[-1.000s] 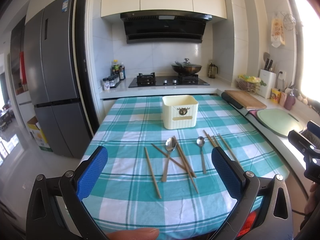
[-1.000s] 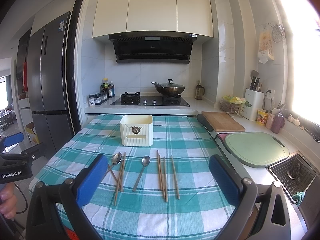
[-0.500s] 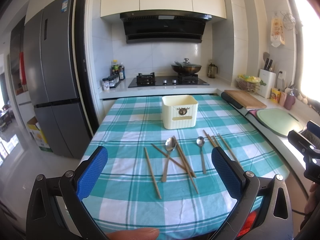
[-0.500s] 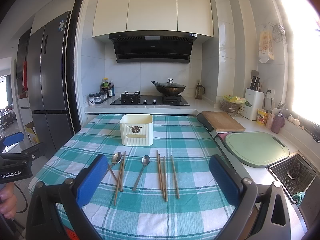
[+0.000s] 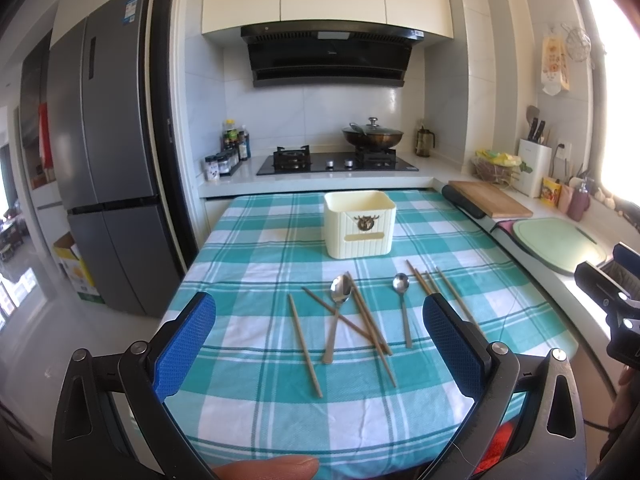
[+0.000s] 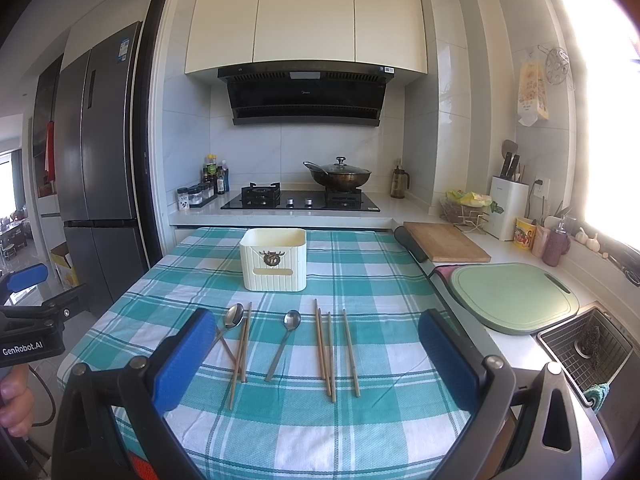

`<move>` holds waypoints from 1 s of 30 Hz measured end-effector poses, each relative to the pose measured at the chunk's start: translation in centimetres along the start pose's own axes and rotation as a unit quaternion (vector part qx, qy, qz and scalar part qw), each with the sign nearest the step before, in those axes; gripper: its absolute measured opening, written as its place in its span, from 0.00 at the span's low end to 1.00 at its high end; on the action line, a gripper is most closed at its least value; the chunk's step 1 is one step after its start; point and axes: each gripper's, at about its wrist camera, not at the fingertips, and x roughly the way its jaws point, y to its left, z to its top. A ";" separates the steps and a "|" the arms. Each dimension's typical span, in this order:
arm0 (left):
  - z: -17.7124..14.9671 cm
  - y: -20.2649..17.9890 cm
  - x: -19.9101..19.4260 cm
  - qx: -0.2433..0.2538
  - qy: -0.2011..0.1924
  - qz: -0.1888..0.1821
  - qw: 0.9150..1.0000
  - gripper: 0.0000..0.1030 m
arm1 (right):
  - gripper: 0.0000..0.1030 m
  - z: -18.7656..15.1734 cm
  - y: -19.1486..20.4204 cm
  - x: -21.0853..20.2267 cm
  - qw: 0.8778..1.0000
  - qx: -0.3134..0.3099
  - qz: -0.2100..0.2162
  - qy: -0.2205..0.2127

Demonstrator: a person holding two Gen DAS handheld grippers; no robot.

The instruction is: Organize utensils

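Note:
A cream utensil holder (image 5: 359, 224) (image 6: 274, 259) stands upright mid-table on the teal checked cloth (image 5: 260, 256). In front of it lie two spoons (image 5: 337, 316) (image 6: 285, 340) and several wooden chopsticks (image 5: 305, 345) (image 6: 325, 350), some crossed over the left spoon (image 6: 233, 318). My left gripper (image 5: 318, 346) hangs open above the near table edge, nothing between its blue pads. My right gripper (image 6: 316, 360) is open too, over the near right part of the table. Each gripper shows at the edge of the other's view.
A stove with a lidded wok (image 5: 372, 136) sits on the counter behind the table. To the right are a wooden board (image 6: 446, 242), a green cutting board (image 6: 514, 296) and a sink (image 6: 588, 346). A grey fridge (image 5: 104, 168) stands at the left.

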 end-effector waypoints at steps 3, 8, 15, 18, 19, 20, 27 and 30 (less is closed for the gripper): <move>0.0 0.0 0.0 0.001 -0.001 0.000 1.000 1.00 | 1.00 0.0 0.0 0.0 1.000 0.000 0.000 0.000; 0.1 0.0 0.0 0.001 0.001 0.000 1.000 1.00 | 1.00 0.0 0.1 0.0 1.000 -0.001 0.000 -0.001; -0.4 -0.3 1.8 0.004 0.026 0.004 1.000 1.00 | 1.00 -0.2 -0.1 0.4 1.000 0.003 0.000 0.005; -0.8 0.8 3.7 -0.020 0.056 -0.003 0.998 1.00 | 1.00 -0.2 -0.5 1.3 1.000 0.008 -0.002 0.017; -1.0 1.3 4.6 -0.029 0.069 -0.004 0.997 1.00 | 1.00 -0.2 -0.7 1.6 1.000 0.010 -0.003 0.020; -1.1 1.8 5.2 -0.033 0.078 -0.003 0.996 1.00 | 1.00 -0.2 -0.7 2.0 1.000 0.011 -0.004 0.025; -3.1 3.4 12.5 -0.053 0.147 0.009 0.988 1.00 | 1.00 -0.1 -1.7 6.0 0.999 0.006 -0.009 0.040; -3.9 4.1 15.7 -0.058 0.168 0.018 0.984 1.00 | 1.00 -0.5 -3.3 8.9 0.998 0.008 -0.012 0.056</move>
